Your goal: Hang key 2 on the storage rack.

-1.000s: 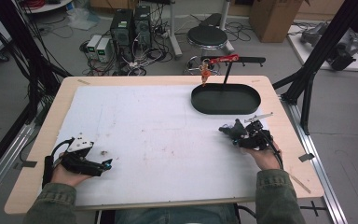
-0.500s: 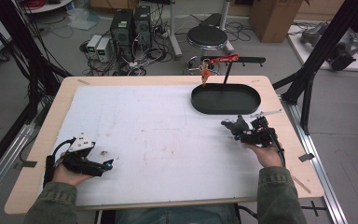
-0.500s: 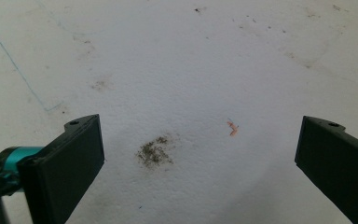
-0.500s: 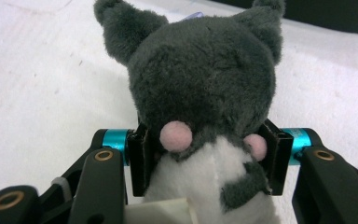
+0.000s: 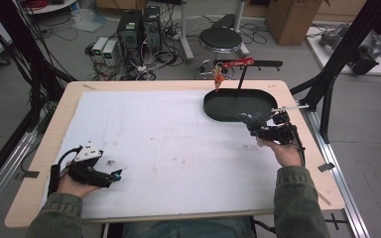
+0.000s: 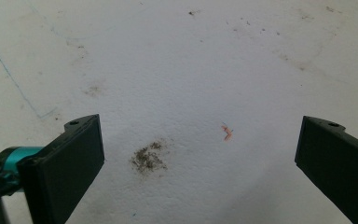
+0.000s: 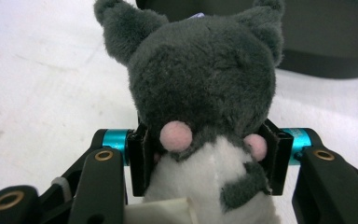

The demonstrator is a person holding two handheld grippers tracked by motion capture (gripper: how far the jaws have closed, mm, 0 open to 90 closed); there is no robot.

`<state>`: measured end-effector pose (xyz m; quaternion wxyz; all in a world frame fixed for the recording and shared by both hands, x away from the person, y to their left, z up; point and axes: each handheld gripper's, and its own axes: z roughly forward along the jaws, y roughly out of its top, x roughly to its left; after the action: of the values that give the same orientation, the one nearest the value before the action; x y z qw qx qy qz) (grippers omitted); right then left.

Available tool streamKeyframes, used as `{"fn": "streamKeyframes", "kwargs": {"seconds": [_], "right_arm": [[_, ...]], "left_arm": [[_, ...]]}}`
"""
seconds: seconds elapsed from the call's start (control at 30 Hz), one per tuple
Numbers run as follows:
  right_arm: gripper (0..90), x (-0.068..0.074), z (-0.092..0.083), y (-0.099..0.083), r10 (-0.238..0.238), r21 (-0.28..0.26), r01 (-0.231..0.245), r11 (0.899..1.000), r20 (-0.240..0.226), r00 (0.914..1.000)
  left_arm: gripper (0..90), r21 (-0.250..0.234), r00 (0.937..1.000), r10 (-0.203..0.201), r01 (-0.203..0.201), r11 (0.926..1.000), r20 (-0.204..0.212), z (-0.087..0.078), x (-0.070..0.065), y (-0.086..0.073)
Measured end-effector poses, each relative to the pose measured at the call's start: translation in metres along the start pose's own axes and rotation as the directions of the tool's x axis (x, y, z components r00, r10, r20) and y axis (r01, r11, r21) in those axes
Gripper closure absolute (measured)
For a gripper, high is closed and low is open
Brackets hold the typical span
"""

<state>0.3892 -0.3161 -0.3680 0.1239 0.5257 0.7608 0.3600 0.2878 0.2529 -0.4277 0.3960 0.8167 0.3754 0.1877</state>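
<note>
Now the right gripper (image 5: 252, 122), jaws clamped on the grey plush toy (image 7: 205, 93), has risen off the white mat (image 5: 168, 144) toward the black tray (image 5: 238, 104); placement there likely follows. The left gripper (image 5: 110, 177) rests wide open, empty.

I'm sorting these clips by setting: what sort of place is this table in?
Most likely a lab or workshop set up for recording. Computer towers and loose cables sit on the floor behind the table, black frame posts flank it, and a cardboard box stands nearby.
</note>
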Motion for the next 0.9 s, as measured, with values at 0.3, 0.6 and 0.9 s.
{"fn": "streamKeyframes", "kwargs": {"seconds": [0.3,0.6,0.9], "right_arm": [[49.1,0.002,-0.002,0.021,0.017,-0.028,-0.017,0.999,0.008,0.9998],[49.1,-0.004,-0.002,0.037,0.055,-0.069,-0.054,0.996,0.004,0.9985],[49.1,-0.001,-0.005,0.068,0.051,-0.081,-0.049,0.995,0.021,0.9985]], "left_arm": [[1.7,0.0,1.0,0.004,-0.004,1.0,0.002,0.0,0.0,0.0],[1.7,0.0,0.9997,0.021,-0.021,0.9998,0.008,0.0,-0.003,0.002],[1.7,-0.006,0.9999,0.015,-0.015,0.9999,0.006,0.0,-0.003,0.002]]}}
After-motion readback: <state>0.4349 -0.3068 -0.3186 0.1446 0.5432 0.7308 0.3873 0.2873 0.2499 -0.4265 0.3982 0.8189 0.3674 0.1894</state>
